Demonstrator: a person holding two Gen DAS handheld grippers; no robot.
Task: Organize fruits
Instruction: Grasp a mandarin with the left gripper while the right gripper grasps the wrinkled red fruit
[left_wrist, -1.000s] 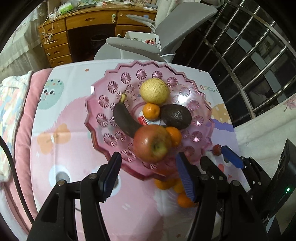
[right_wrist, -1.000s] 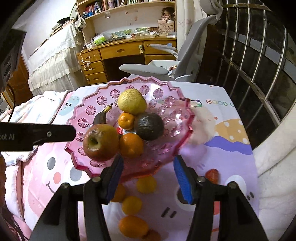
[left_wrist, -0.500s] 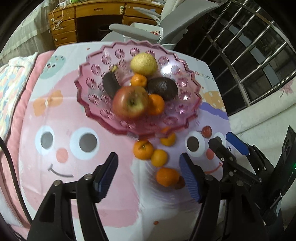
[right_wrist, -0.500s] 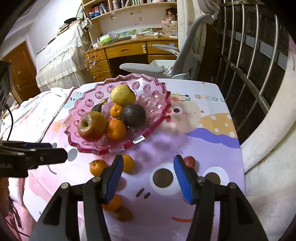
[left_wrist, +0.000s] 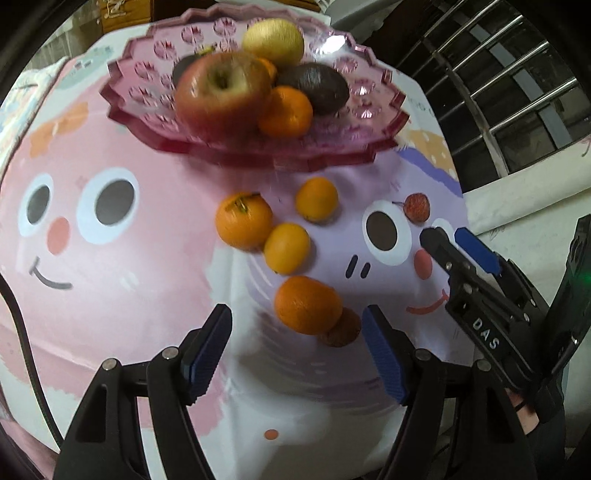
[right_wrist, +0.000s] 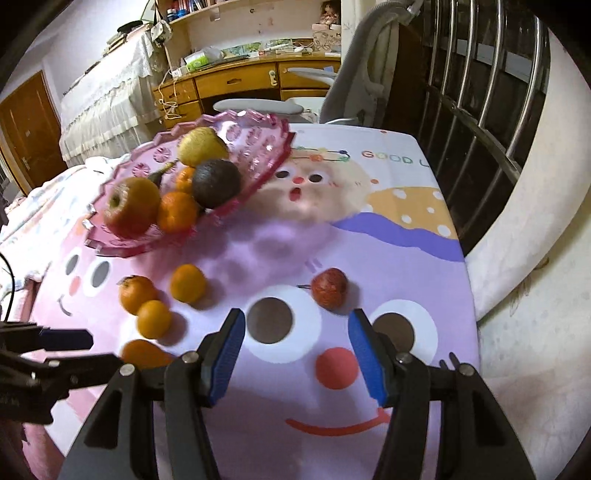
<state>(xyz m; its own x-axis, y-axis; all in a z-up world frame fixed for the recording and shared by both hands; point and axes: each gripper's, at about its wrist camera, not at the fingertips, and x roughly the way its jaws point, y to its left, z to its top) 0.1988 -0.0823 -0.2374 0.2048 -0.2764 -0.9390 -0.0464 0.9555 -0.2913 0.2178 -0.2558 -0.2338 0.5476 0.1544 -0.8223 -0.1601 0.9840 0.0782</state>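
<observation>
"GOOD" is printed on the cloth (right_wrist: 388, 236) at upper right; "DAS" marks the right gripper (left_wrist: 448, 240). Both grippers are spread and empty, the left gripper (left_wrist: 299, 343) just widened. Oranges (left_wrist: 308, 304) lie mid-frame below the plate (left_wrist: 369, 110).

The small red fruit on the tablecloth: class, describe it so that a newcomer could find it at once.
Start at the pink glass fruit plate on the cartoon tablecloth. Nearer the camera, loose oranges lie left; the small red fruit lies alone to their right, beside a printed eye. It alone is red, rough-skinned, with a thin stem.
</observation>
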